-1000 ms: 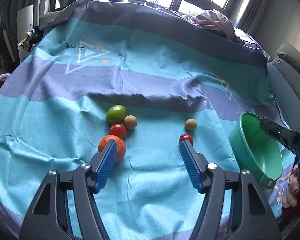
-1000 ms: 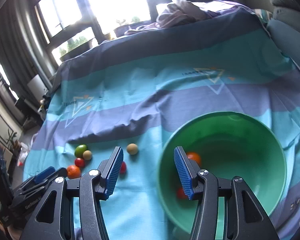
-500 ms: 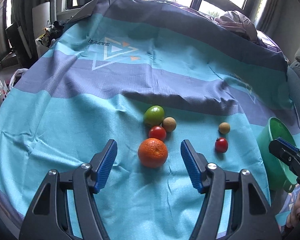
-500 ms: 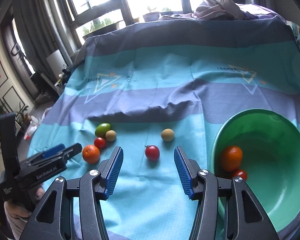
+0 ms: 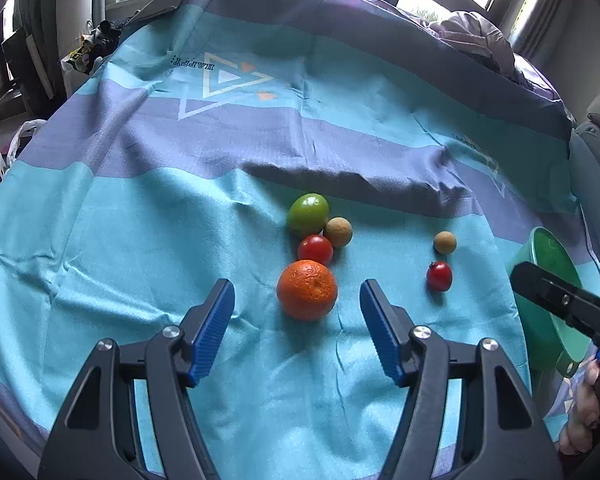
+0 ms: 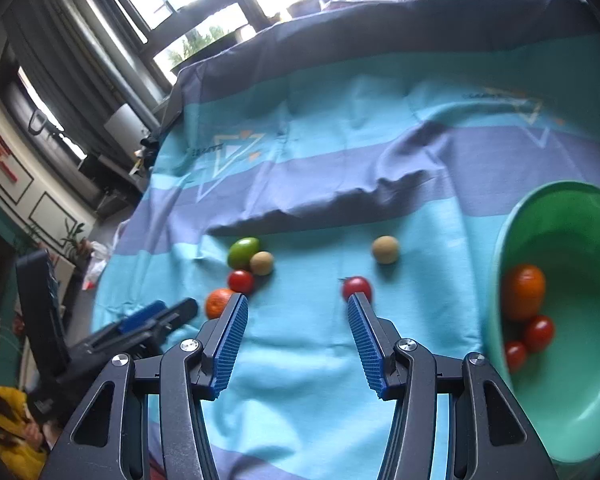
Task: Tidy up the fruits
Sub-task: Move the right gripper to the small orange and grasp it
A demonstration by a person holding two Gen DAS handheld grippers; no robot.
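On the teal and purple cloth lie an orange (image 5: 307, 289), a red tomato (image 5: 315, 249), a green fruit (image 5: 308, 213) and a tan ball-like fruit (image 5: 338, 232) in a cluster. A second tan fruit (image 5: 445, 242) and a second tomato (image 5: 439, 275) lie to the right. My left gripper (image 5: 297, 296) is open, just short of the orange. My right gripper (image 6: 296, 307) is open and empty; the second tomato (image 6: 356, 288) sits at its right fingertip. The green bowl (image 6: 580, 400) at right holds an orange fruit (image 6: 525, 291) and two tomatoes (image 6: 538, 333).
A raised fold in the cloth (image 5: 352, 182) runs behind the fruit. A pile of clothes (image 5: 476, 40) lies at the far right edge. A grey sofa (image 5: 596, 160) stands to the right, windows behind.
My left gripper swung left, from between both fruit groups to straddling the orange. My right gripper moved left off the bowl, over the cloth toward the second tomato.
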